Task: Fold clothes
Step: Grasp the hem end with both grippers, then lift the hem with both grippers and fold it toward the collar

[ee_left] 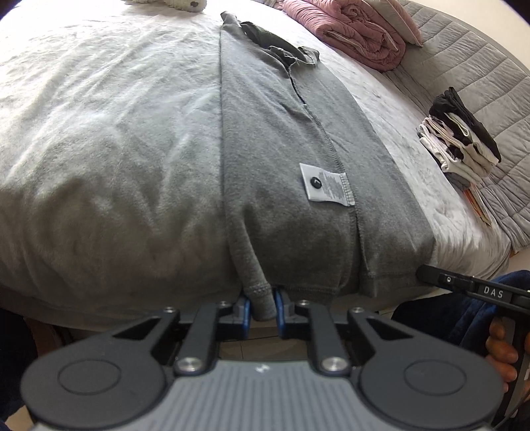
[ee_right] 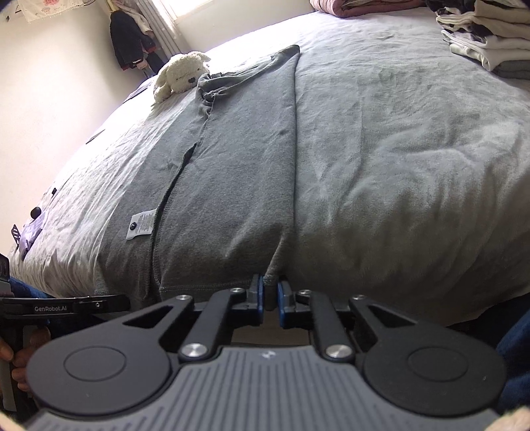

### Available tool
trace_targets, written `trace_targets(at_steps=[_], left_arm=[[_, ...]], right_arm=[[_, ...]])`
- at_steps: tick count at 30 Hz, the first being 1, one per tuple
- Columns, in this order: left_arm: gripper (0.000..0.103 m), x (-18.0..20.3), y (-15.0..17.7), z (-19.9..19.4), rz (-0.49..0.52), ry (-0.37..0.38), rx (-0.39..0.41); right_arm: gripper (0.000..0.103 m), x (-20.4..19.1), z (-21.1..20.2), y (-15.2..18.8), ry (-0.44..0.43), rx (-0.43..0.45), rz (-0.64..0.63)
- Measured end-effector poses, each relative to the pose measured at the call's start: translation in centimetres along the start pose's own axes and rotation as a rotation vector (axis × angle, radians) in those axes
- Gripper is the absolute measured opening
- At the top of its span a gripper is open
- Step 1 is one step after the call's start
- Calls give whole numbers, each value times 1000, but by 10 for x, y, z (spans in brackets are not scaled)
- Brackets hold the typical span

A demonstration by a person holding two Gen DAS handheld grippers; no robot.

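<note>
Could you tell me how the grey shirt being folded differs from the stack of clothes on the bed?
The grey shirt lies long and flat as one garment; the stack of clothes is a compact pile of several folded pieces. The shirt is plain grey; the stack mixes black and white. Both hand-held grippers pinch the shirt's hem; nothing touches the stack. Both rest on the bed.

One grey garment [ee_left: 298, 139] lies on one bed [ee_left: 99, 149]. Far right: one stack of folded clothes [ee_left: 460, 139], one pink bundle [ee_left: 357, 30]. Far left: one plush toy [ee_right: 180, 74]. Two hand-held grippers: left [ee_left: 261, 303], right [ee_right: 270, 295].
</note>
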State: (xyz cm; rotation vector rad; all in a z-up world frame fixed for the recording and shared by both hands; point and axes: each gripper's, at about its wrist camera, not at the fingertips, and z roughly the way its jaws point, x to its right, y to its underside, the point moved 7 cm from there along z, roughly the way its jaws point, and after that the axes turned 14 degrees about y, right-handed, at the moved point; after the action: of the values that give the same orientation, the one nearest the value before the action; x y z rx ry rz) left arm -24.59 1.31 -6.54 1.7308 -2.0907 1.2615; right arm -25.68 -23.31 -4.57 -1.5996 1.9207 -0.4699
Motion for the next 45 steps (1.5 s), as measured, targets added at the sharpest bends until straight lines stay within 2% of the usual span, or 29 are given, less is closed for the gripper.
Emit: trace_targets(at_steps=[8, 15, 22, 25, 30, 32, 37, 41, 45], left_arm=[[8, 17, -15, -14, -6, 62, 39], [7, 29, -49, -31, -64, 116, 87], [6, 30, -92, -36, -94, 99, 96], [6, 24, -125, -24, -94, 66, 96], [6, 14, -182, -3, -95, 8, 98], [6, 10, -204, 6, -95, -16, 99], [6, -10, -250, 40, -86, -55, 83], [7, -27, -263, 64, -89, -55, 42], [7, -39, -269, 78, -103, -64, 21]], right_arm=[[13, -13, -19, -18, -53, 103, 1], [12, -18, -37, -49, -165, 163, 100], [12, -22, -48, -89, -232, 197, 165], [12, -26, -43, -114, -234, 195, 165], [12, -34, -13, -164, -236, 135, 192], [12, -38, 2, -186, -199, 135, 178], [12, -34, 68, -223, -79, 26, 153], [12, -26, 106, -226, -44, -5, 137], [12, -21, 134, -221, -32, -83, 189]])
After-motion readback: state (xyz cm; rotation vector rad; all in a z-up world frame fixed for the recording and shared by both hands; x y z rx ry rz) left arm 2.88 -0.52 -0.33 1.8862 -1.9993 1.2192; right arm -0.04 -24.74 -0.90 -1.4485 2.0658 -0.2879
